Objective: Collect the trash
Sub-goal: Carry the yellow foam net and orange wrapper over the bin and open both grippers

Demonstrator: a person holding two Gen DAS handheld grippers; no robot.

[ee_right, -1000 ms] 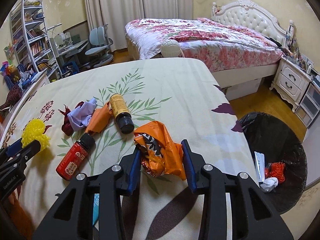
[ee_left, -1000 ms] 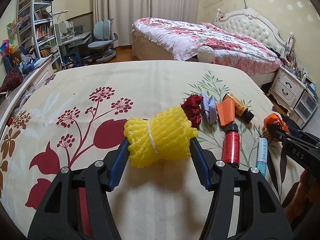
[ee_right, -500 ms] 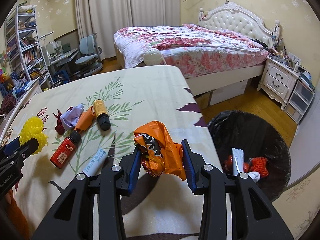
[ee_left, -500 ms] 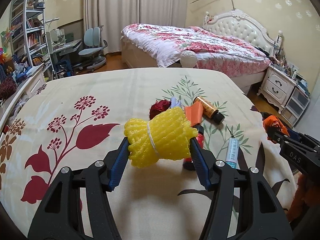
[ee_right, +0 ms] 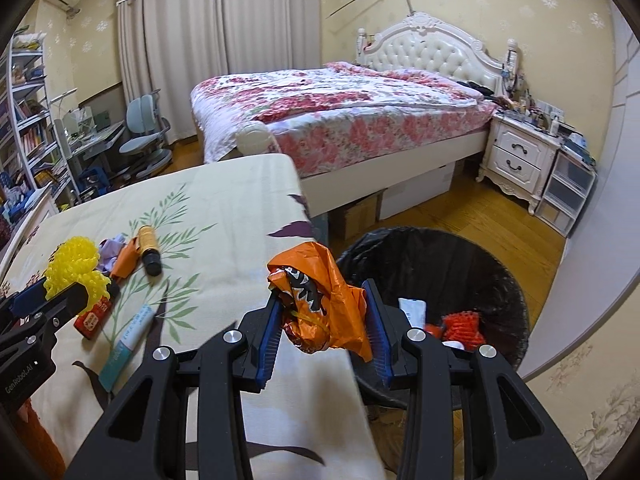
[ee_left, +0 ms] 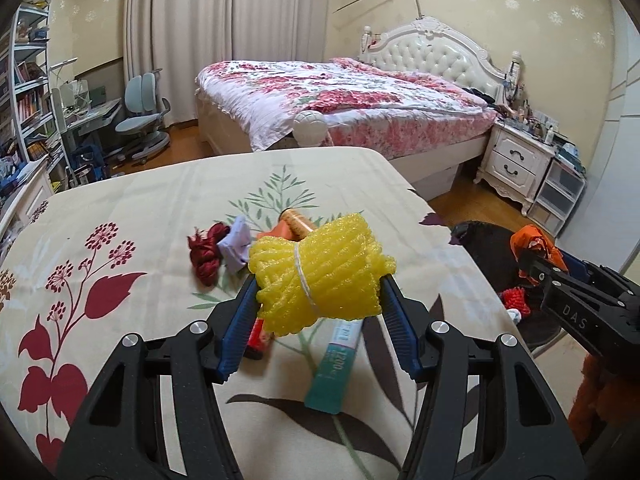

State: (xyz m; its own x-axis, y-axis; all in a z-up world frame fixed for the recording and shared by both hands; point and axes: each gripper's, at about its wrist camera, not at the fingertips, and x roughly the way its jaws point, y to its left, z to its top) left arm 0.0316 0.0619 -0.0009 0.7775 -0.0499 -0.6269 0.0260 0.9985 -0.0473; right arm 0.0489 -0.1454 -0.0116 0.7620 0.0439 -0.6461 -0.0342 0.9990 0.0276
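The right gripper (ee_right: 322, 320) is clamped on a crumpled orange wrapper (ee_right: 320, 300), held above the table's right edge, just short of the black-lined trash bin (ee_right: 516, 280) on the floor. The left gripper (ee_left: 320, 300) is clamped on a yellow foam net roll (ee_left: 320, 276) above the middle of the floral tablecloth (ee_left: 120, 208), well away from the bin.

Risks, as I judge them: a loose wrapper flap could snag on a pad at release, or an early release would drop the wrapper on the table or the floor. The springy foam roll may slip during its longer carry.

Beneath the left gripper lie a red bottle (ee_right: 94, 316), a teal tube (ee_left: 340, 364), an amber bottle (ee_right: 147, 248), lilac paper (ee_left: 236, 248) and a dark red scrap (ee_left: 206, 252). The right gripper stands between the roll and the bin.
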